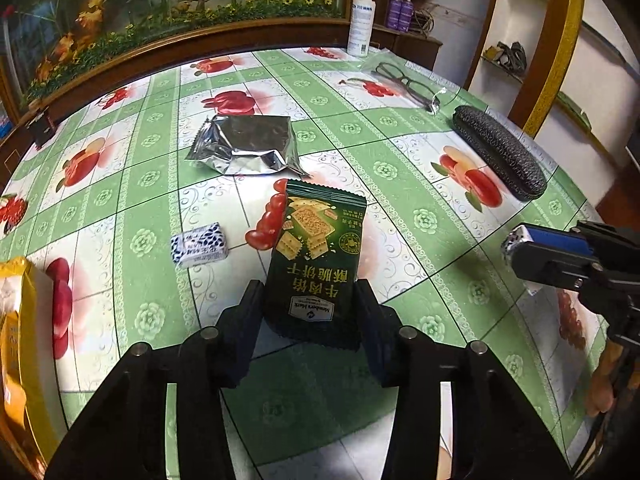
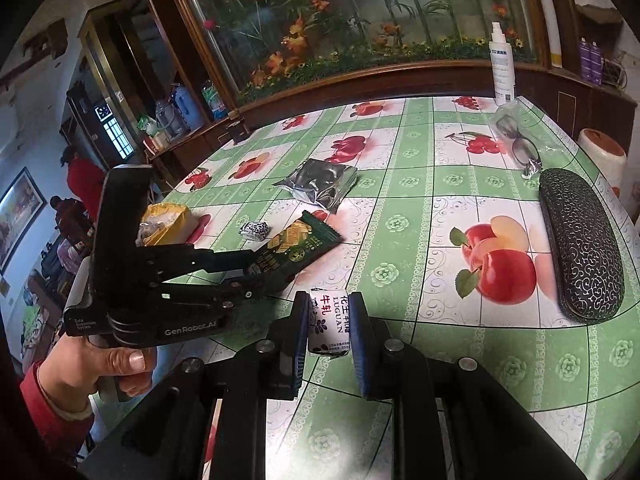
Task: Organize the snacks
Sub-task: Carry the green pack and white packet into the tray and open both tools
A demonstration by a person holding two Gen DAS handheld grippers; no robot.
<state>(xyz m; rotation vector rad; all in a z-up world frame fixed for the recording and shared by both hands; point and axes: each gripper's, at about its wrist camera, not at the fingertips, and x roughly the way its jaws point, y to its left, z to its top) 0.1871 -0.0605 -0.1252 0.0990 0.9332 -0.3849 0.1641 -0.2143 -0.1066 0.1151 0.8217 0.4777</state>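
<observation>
A dark green cracker packet [image 1: 316,248] lies lengthwise in front of my left gripper [image 1: 310,296]. The gripper's two pads press on the packet's near end, so it is shut on it. In the right wrist view the same packet [image 2: 304,240] slants up off the table into the left gripper [image 2: 260,272], held by a person's hand [image 2: 116,364]. My right gripper [image 2: 330,324] is shut on a small white candy with blue print [image 2: 330,320], above the table. A second small blue-and-white candy [image 1: 199,245] and a silver foil packet [image 1: 244,144] lie on the cloth.
The table [image 1: 400,184] has a green fruit-print cloth. A yellow bag [image 1: 20,320] sits at the left edge. At the right lie a black glasses case [image 1: 500,152] and glasses [image 1: 404,80]. A white spray bottle [image 1: 362,20] stands at the back, by a wooden-framed glass panel.
</observation>
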